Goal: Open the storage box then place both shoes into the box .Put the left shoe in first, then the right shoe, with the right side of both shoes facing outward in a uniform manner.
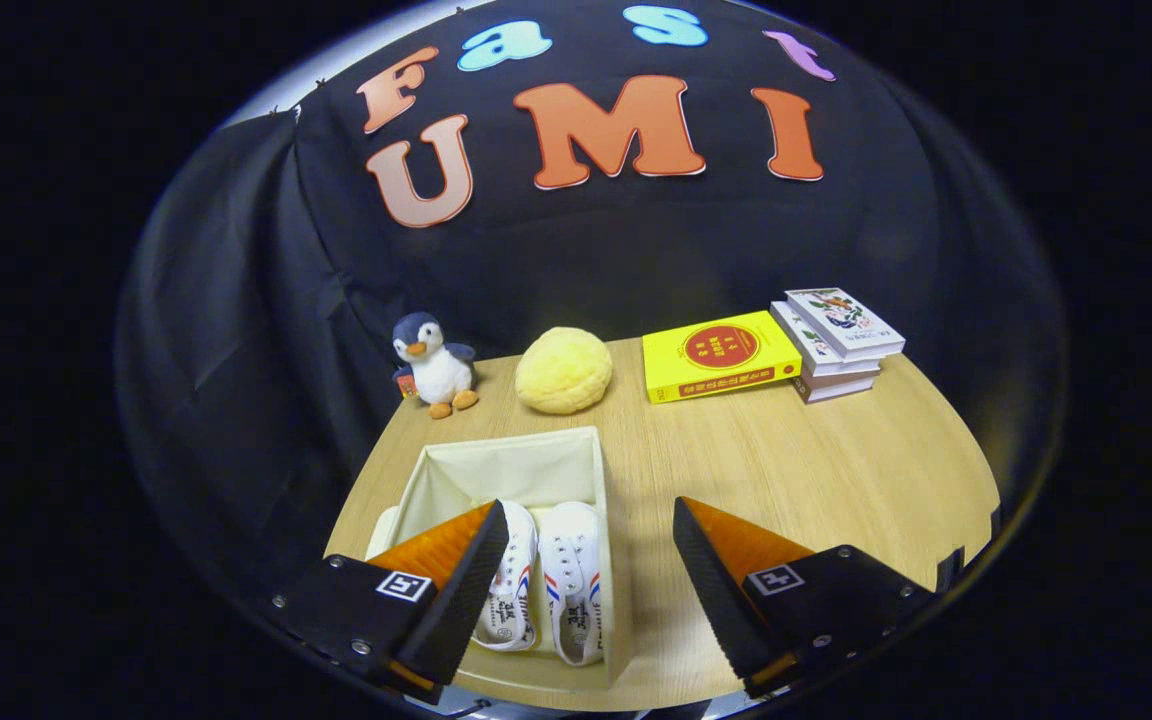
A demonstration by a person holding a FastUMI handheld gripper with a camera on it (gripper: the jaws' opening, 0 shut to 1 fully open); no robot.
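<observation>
Now both shoes (546, 585) sit side by side in the open box (506, 465); my gripper (591, 530) is spread wide, holding nothing; done, I think.

Table (816, 470): pale wood-grain top, matt, smooth.
Storage box (496, 465) on table: cream woven cloth, soft matt walls.
Two shoes (546, 585) inside box: white canvas, lace fronts, matt.
Penguin toy (433, 365) behind box: plush, fuzzy.
Yellow cushion (564, 370) beside penguin: nubbly soft fabric.
Books (776, 350) right of cushion: paper covers, slight sheen.
Gripper (591, 580): fingers spread apart, ribbed inner faces.
</observation>
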